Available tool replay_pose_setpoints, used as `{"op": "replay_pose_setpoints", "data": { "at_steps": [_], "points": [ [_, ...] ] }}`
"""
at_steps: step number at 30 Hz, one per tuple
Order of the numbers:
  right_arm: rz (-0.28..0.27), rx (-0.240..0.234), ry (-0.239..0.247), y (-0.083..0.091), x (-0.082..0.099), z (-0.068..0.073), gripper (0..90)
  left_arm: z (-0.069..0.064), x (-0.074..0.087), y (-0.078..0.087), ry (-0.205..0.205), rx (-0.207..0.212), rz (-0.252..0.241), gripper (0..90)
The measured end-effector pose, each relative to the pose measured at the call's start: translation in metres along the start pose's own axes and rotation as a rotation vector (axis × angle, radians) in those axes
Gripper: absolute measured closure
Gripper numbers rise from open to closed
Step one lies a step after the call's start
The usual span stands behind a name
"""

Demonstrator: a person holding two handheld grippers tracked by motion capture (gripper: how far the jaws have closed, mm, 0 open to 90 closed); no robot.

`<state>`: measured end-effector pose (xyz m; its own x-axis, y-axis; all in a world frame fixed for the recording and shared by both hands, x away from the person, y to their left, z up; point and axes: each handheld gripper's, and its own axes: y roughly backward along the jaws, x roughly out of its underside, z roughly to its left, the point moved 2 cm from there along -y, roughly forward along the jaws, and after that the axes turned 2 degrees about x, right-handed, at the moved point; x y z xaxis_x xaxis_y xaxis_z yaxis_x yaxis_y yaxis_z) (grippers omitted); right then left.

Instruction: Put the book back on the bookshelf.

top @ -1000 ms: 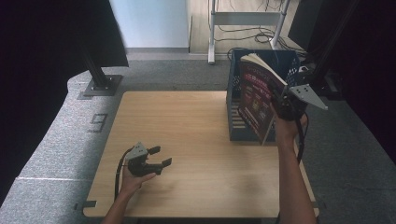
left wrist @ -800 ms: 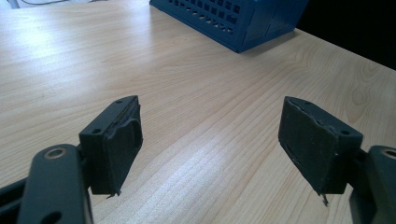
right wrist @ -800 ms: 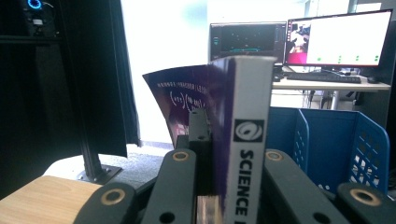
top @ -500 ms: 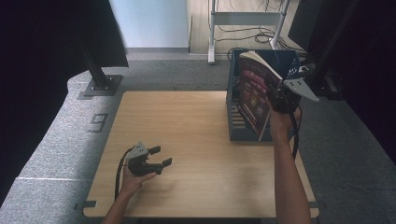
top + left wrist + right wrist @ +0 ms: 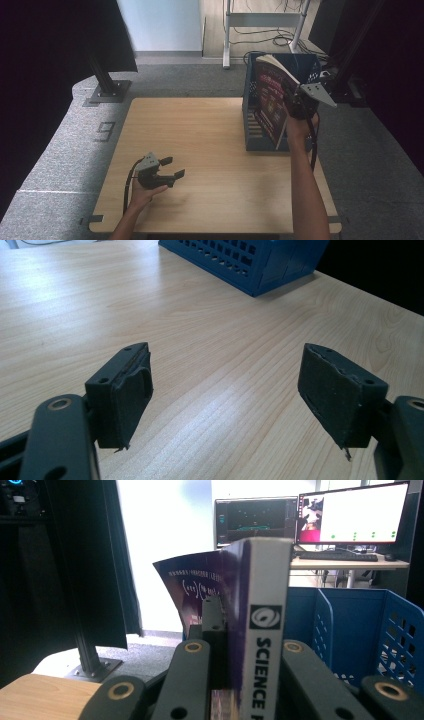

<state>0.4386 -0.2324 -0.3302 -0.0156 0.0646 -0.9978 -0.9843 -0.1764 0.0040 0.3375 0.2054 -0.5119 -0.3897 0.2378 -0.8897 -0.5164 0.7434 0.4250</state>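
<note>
In the high view, a book (image 5: 270,102) is seen at the upper right of the frame, held upright and slightly tilted against the near side of a blue crate (image 5: 260,135) that stands on the right part of the wooden table (image 5: 210,150). The book is clamped by the right gripper (image 5: 295,102), whose grey three-cornered plate juts toward the right edge of the frame; the person's right forearm runs up to it from the bottom right.

In the right gripper view, the book (image 5: 262,630) is seen edge-on in the middle of the frame, its white spine (printed with the word SCIENCE) pinched between the two black jaws, which are pressed against it from either side. Its dark purple cover bends away toward the left. The slotted blue walls of the crate (image 5: 350,625) are seen at the right, just behind the book.

The left gripper (image 5: 167,167) is held low over the table in the lower left of the high view, well apart from the crate. In the left gripper view (image 5: 225,390), its jaws are spread wide, with bare wood between them, and a corner of the crate (image 5: 260,265) is seen at the top of the frame.
</note>
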Motion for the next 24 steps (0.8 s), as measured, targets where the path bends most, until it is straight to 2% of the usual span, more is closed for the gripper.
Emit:
{"op": "replay_pose_setpoints", "data": {
  "at_steps": [15, 24],
  "points": [
    [-0.019, 0.033, -0.015, -0.019, 0.001, -0.005, 81.9, 0.001, 0.001, -0.001, 0.003, 0.003, 0.000, 21.8],
    [-0.009, 0.051, 0.004, -0.036, 0.003, -0.001, 81.8, 0.002, 0.001, 0.000, 0.005, 0.004, -0.002, 21.9]
  ]
}}
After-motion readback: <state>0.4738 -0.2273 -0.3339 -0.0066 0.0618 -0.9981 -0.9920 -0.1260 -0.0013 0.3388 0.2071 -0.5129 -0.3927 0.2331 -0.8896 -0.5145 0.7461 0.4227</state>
